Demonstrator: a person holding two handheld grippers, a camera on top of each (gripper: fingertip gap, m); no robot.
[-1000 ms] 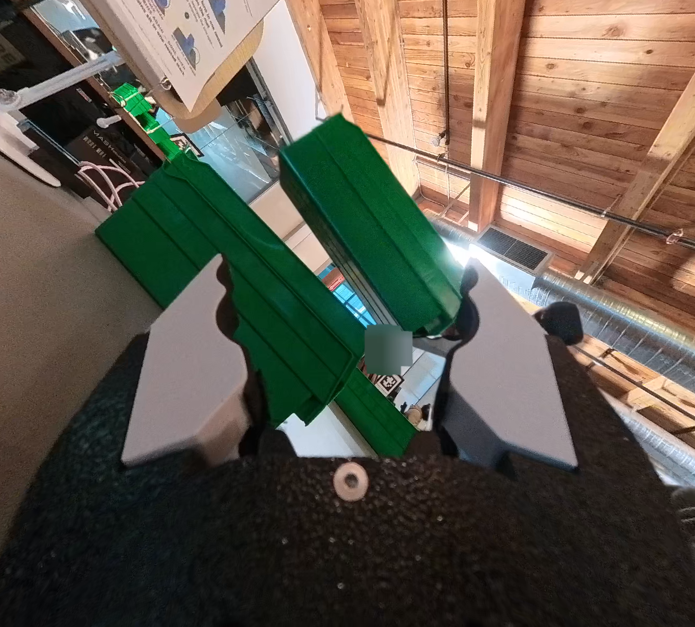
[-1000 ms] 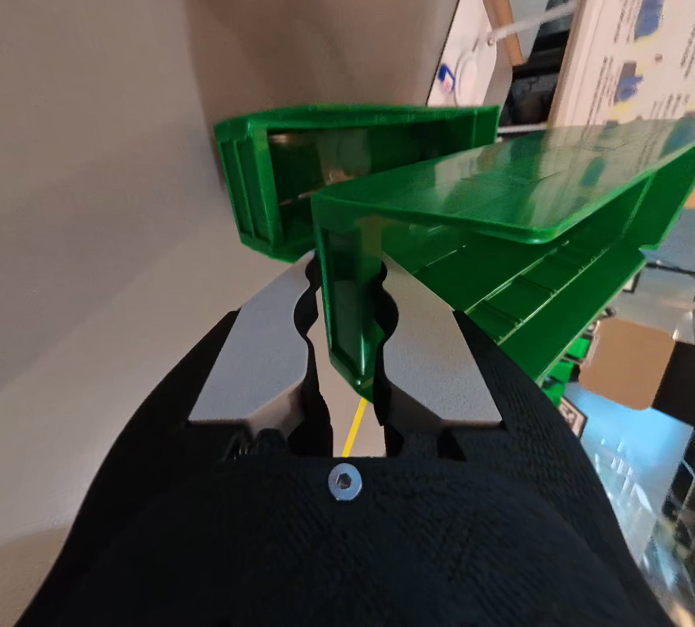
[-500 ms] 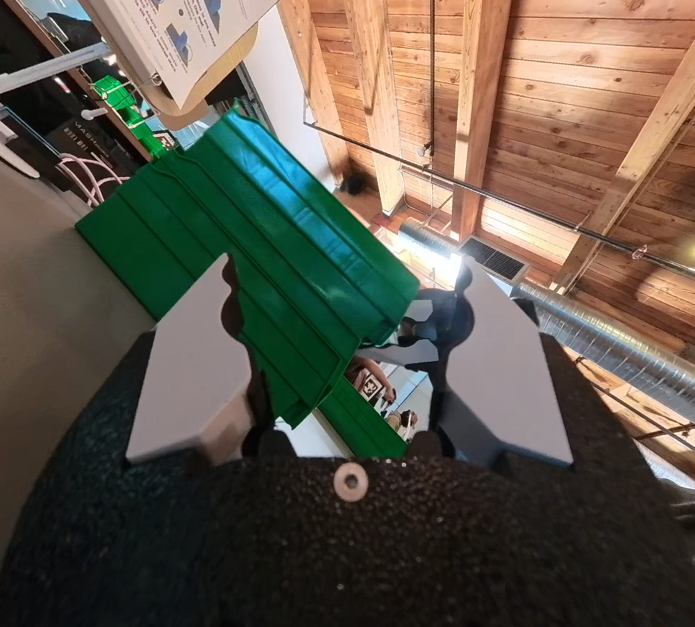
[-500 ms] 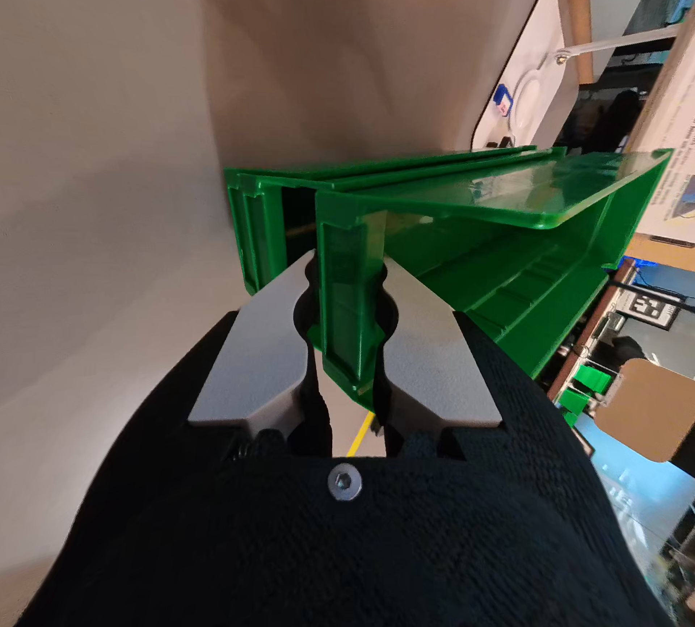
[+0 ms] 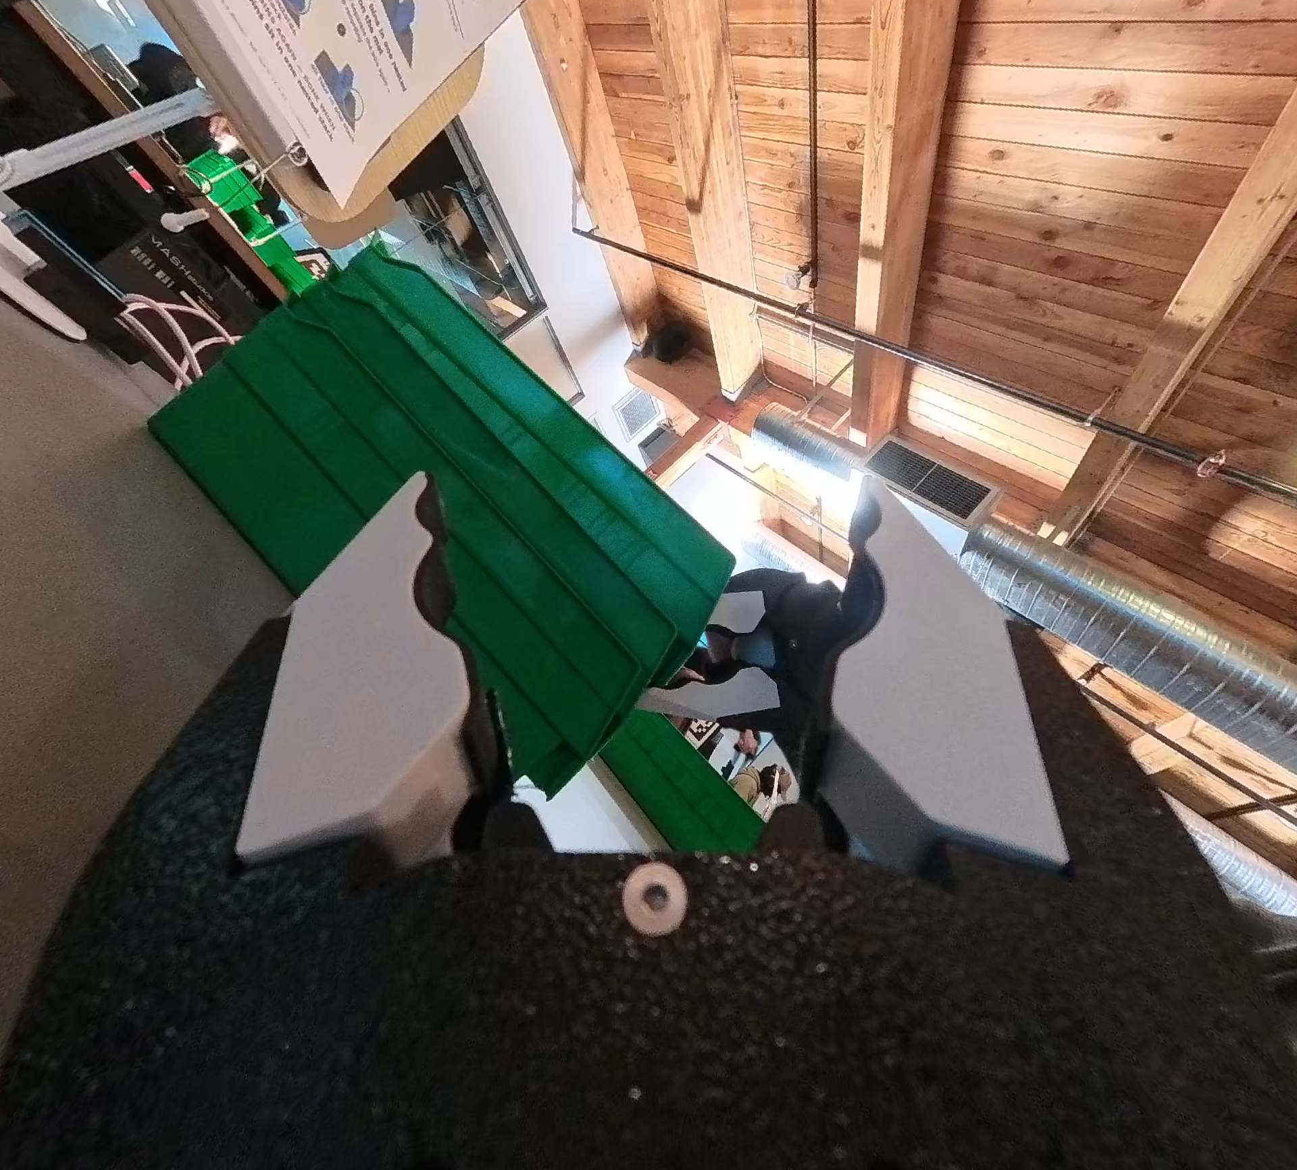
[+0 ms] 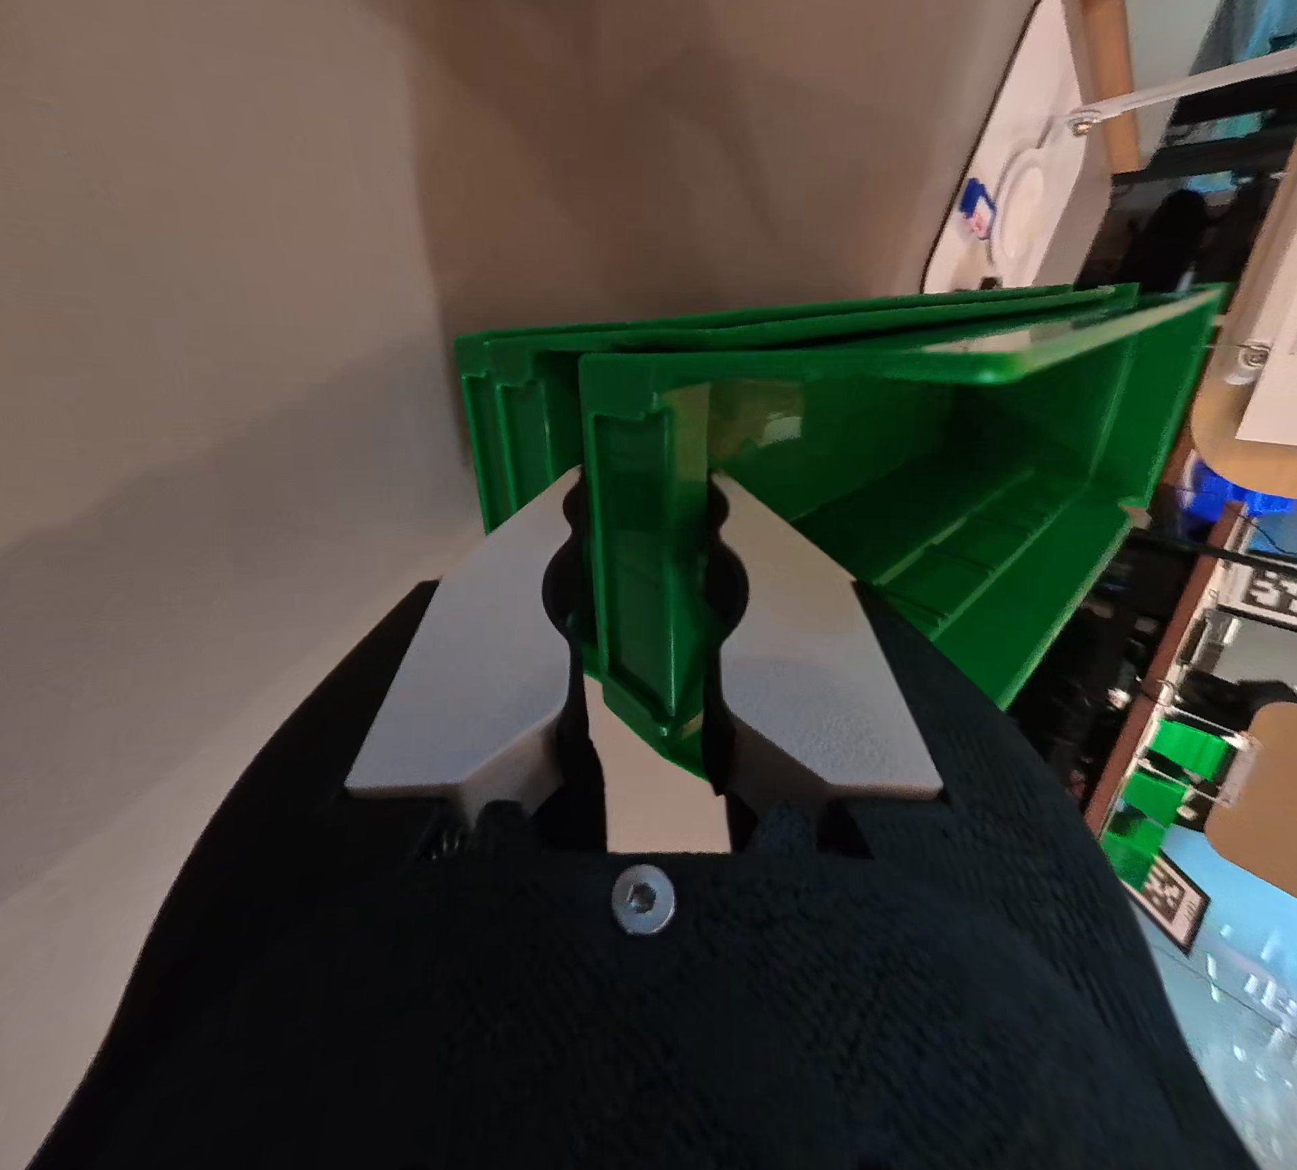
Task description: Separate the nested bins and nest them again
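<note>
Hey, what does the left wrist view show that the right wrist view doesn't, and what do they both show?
Only the left wrist view shows the wooden plank ceiling, the ribbed silver duct, the open left gripper and the ribbed outer sides of the green plastic bins.

Only the right wrist view shows the inside of the innermost green bin, with the right gripper shut on its end wall, and the layered rims of the outer bins.

Both show the nested green bins and the grey tabletop.
</note>
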